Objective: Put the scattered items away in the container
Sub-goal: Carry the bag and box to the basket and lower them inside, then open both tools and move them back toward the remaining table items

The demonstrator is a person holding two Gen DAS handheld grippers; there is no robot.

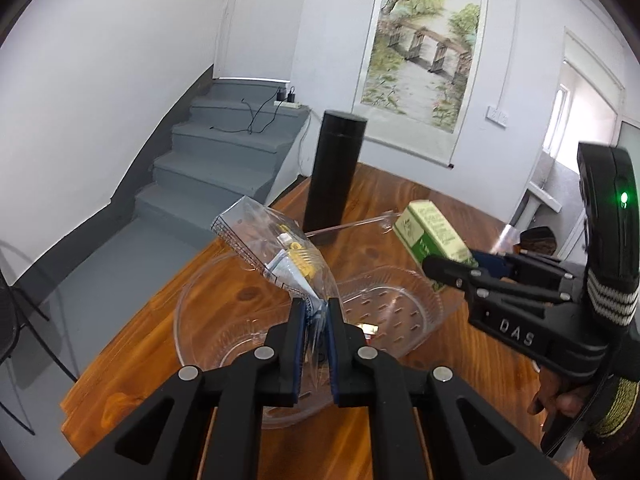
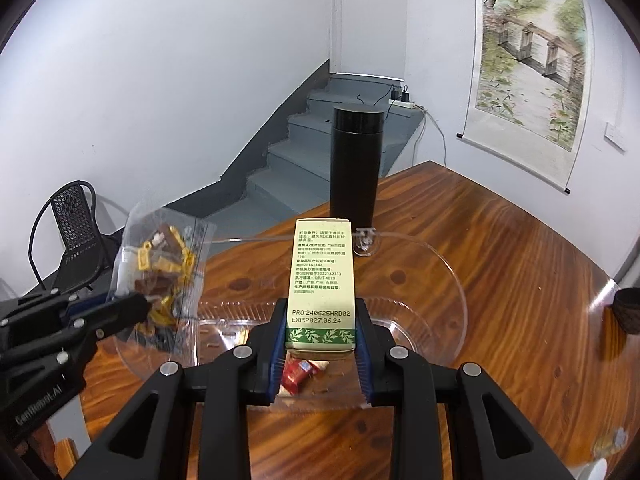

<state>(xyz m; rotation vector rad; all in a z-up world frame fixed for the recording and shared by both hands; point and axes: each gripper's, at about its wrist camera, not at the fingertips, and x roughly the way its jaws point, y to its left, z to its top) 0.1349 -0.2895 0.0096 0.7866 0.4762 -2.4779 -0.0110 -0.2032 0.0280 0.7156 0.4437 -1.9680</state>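
My left gripper [image 1: 316, 312] is shut on a clear plastic bag of small yellow and brown parts [image 1: 280, 252] and holds it above the clear plastic container [image 1: 192, 304]. The bag also shows in the right wrist view [image 2: 160, 268], with the left gripper [image 2: 140, 304] on it. My right gripper [image 2: 320, 320] is shut on a pale green box [image 2: 322, 280] and holds it over the container [image 2: 452, 312]. The box shows in the left wrist view [image 1: 432, 232] with the right gripper [image 1: 448, 268]. A red wrapped item [image 2: 298, 376] lies inside the container.
A tall black flask [image 1: 334, 176] stands on the wooden table [image 1: 140, 352] just behind the container, also in the right wrist view [image 2: 354, 168]. A dark small object [image 2: 626, 308] sits at the table's right edge. Stairs and a black chair [image 2: 76, 236] lie beyond the table.
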